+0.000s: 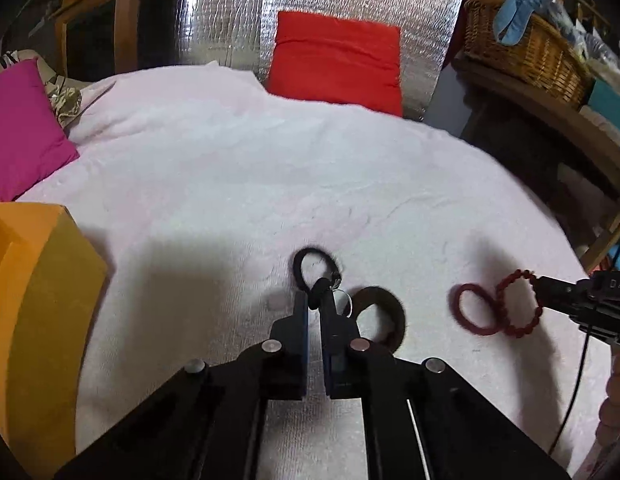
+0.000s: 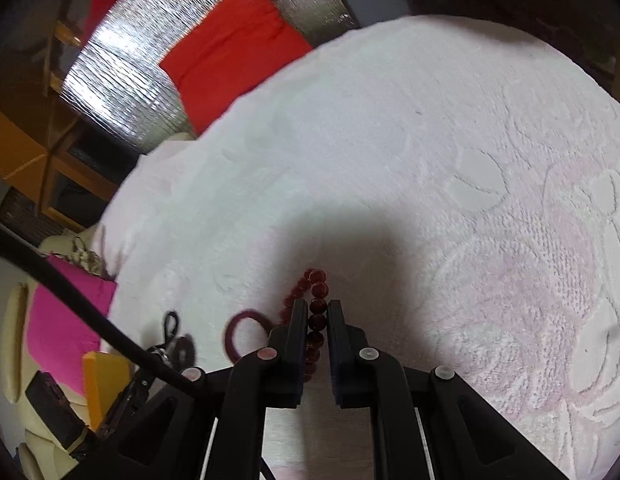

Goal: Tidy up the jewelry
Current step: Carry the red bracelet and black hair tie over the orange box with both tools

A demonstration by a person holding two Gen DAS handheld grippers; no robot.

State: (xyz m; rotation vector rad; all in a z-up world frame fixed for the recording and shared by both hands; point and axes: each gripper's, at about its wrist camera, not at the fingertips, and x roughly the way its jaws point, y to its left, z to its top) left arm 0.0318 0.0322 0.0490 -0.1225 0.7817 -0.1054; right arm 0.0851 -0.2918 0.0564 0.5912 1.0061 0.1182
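Observation:
My left gripper (image 1: 314, 300) is shut on a black cord loop (image 1: 310, 264) that carries a small silver ring (image 1: 343, 300), just above the white towel (image 1: 230, 184). A dark brown hair tie (image 1: 383, 312) lies right beside it. My right gripper (image 2: 317, 308) is shut on a dark red beaded bracelet (image 2: 315, 292); the bracelet also shows in the left wrist view (image 1: 517, 304), held at its right side. A maroon hair tie (image 1: 475, 308) lies next to the bracelet and also shows in the right wrist view (image 2: 246, 336).
An orange-yellow box (image 1: 38, 304) stands at the left of the towel. A magenta cushion (image 1: 22, 128) and a red cushion (image 1: 337, 60) lie at the far edge. A wicker basket (image 1: 525, 48) sits on a shelf at the right.

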